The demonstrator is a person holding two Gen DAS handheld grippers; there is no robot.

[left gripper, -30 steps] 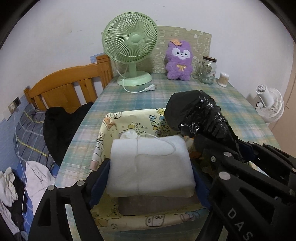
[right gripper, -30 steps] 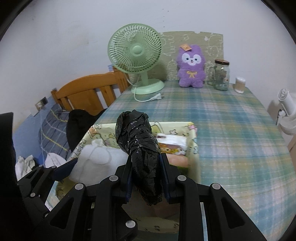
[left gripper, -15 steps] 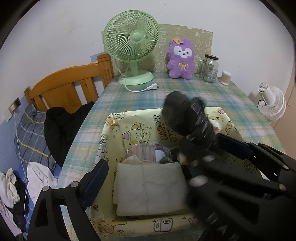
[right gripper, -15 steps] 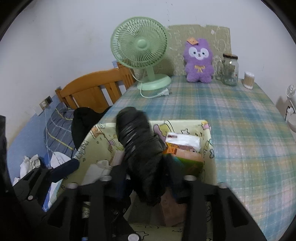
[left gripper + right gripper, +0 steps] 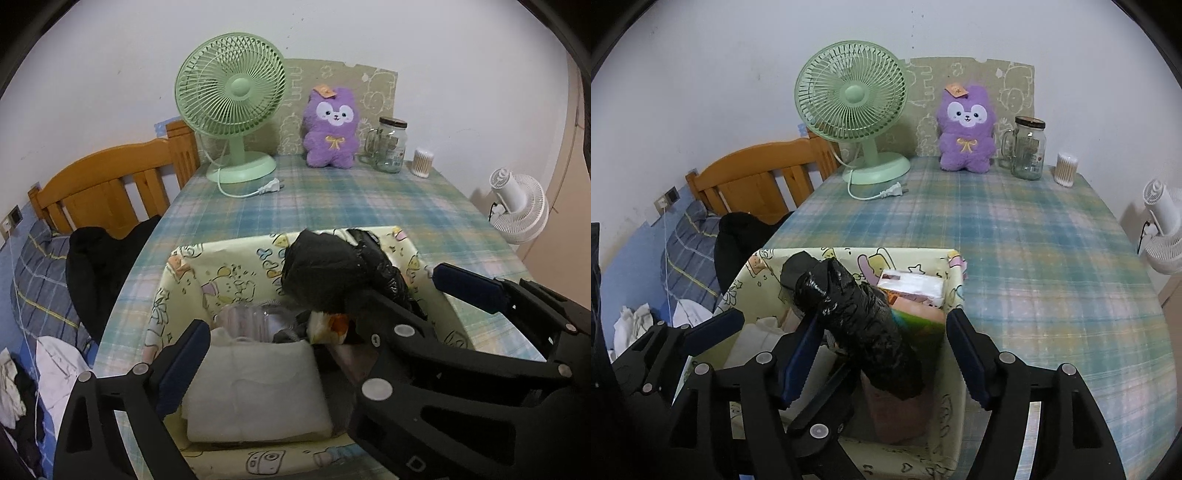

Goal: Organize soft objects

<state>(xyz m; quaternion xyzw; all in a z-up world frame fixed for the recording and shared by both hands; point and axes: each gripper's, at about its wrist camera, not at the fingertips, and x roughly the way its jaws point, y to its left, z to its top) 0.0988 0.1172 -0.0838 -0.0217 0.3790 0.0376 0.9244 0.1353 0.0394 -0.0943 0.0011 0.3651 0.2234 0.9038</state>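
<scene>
A crinkled, glossy black plastic bundle (image 5: 857,328), roughly cylindrical, is seen propped in the cartoon-printed fabric bin (image 5: 955,291) on the plaid worktop (image 5: 1034,240), beside a folded white cloth (image 5: 255,391) and soft packets. The right claw (image 5: 882,354) has just been opening and straddles the bundle unclamped; the left claw (image 5: 332,306) is spread wide, empty

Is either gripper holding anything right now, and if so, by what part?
Nothing is held. The right gripper has just opened around the black bundle, which now rests in the basket. The left gripper stands open over the white folded cloth.
</scene>
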